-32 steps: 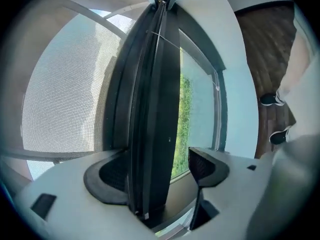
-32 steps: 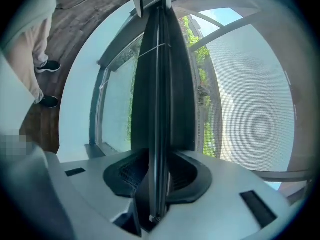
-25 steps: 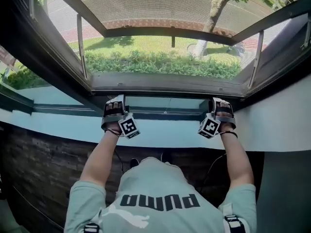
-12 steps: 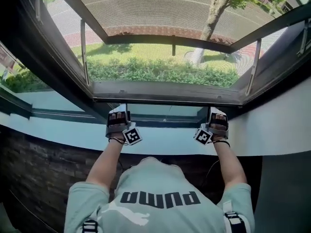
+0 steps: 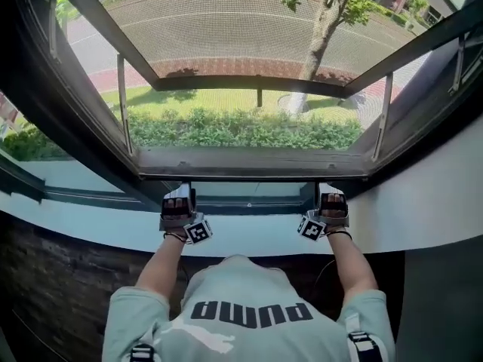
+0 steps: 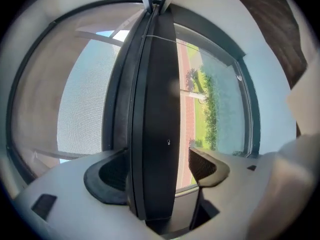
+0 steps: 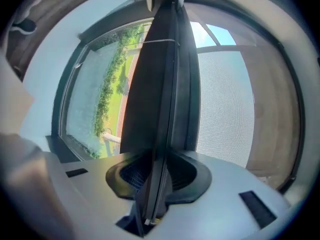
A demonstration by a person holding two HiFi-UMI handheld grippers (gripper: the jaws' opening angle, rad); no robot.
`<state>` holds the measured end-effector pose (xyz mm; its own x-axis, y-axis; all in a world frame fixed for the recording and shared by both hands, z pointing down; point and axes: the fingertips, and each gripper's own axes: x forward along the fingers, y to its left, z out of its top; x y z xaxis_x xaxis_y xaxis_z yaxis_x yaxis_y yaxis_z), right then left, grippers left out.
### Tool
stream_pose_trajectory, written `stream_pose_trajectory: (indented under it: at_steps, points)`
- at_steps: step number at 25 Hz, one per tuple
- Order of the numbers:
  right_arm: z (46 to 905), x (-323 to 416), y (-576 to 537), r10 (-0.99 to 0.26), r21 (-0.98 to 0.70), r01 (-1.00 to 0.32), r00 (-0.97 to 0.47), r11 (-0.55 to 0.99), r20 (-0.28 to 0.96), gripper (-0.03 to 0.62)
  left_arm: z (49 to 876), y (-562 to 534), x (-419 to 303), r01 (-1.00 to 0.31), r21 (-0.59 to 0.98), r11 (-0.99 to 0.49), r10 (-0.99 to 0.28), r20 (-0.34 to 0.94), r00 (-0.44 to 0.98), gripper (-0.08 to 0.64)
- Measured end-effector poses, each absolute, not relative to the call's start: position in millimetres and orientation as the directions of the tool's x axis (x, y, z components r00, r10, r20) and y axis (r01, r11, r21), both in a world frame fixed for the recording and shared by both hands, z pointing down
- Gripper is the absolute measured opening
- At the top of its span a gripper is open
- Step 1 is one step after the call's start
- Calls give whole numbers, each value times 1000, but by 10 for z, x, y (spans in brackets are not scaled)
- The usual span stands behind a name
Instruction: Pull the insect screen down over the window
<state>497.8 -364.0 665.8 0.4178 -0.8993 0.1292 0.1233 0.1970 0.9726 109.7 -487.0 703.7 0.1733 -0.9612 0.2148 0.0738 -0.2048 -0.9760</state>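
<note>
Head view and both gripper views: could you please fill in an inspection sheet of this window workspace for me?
Surface: pale window ledge, bare where it shows.
Job's things: screen bar sits low across the window opening, with mesh stretched from it.
Clutter: nothing seen.
Grippers: left gripper is open, the bar touching one jaw with a gap at the other. The right gripper jaws have just been closing, then easing slightly, and are shut on the bar's thin edge.
Cables: thin dark line under the right forearm, perhaps a lead.
Surroundings: hedge and tree outside; dark brick wall below the ledge.
</note>
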Motion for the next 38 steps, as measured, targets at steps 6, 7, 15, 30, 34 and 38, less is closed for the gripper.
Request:
stream_pose_trajectory:
  at_steps: [6,7,15,30,34,38]
  points:
    - [6660,4862,-3597,-855,952,71,463,298,234,81,7028,-4797,1069,10,-952,-307,-947,307,95,351]
    - [6650,4844,-3605,-853,957,61,471,283,223,81,7014,-4792,1059,20,-951,-308,-948,309,75,351]
    - [6620,4900,-3664,-895,992,86,443,93,46,106,7007,-4881,1104,60,-985,-165,-984,168,65,351]
    - [6527,4882,-3725,-896,984,-30,408,177,174,106,6735,-4916,1203,-131,-969,-211,-973,196,119,243]
    - [6522,4884,-3752,-908,975,-21,361,222,214,106,6726,-4939,1201,-114,-966,-230,-969,216,120,212]
    - [6526,4872,-3710,-890,970,-37,391,241,236,117,6725,-4899,1182,-132,-955,-267,-962,256,95,219]
